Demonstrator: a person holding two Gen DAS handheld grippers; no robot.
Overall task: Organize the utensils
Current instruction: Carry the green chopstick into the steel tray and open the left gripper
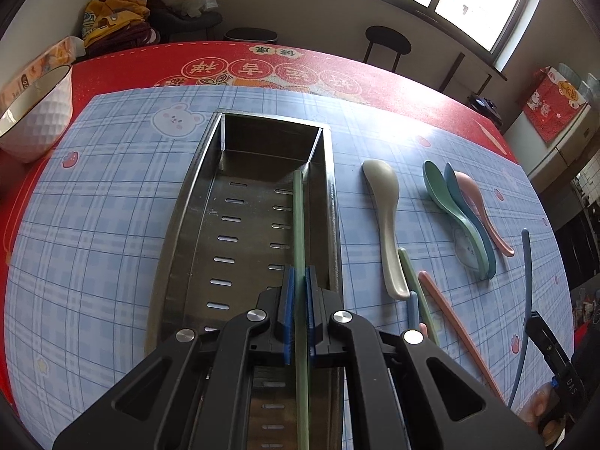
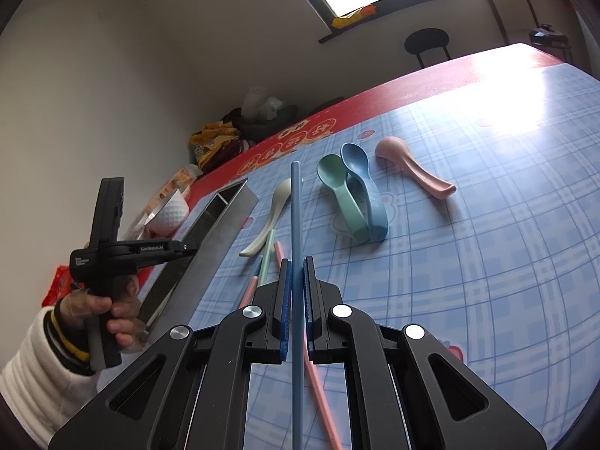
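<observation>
My left gripper [image 1: 299, 275] is shut on a green chopstick [image 1: 298, 217] that points along the right side of the slotted steel tray [image 1: 195, 202], above its floor. My right gripper [image 2: 297, 262] is shut on a blue chopstick [image 2: 296, 206], held over the checked mat to the right of the tray [image 2: 221, 225]. On the mat lie a cream spoon [image 1: 386, 202], a green spoon [image 1: 438, 191], a blue spoon [image 1: 465, 206] and a pink spoon [image 1: 480, 202]. Beside them lie another green chopstick [image 1: 412, 273], a pink chopstick [image 1: 450, 315] and a blue chopstick end [image 1: 412, 307].
A white patterned bowl [image 1: 33, 112] stands at the mat's far left on the red tablecloth. A black stool [image 1: 386, 41] and a pile of clothes [image 1: 112, 18] are beyond the table. A person's hand in a white sleeve [image 2: 37, 367] holds the left gripper handle.
</observation>
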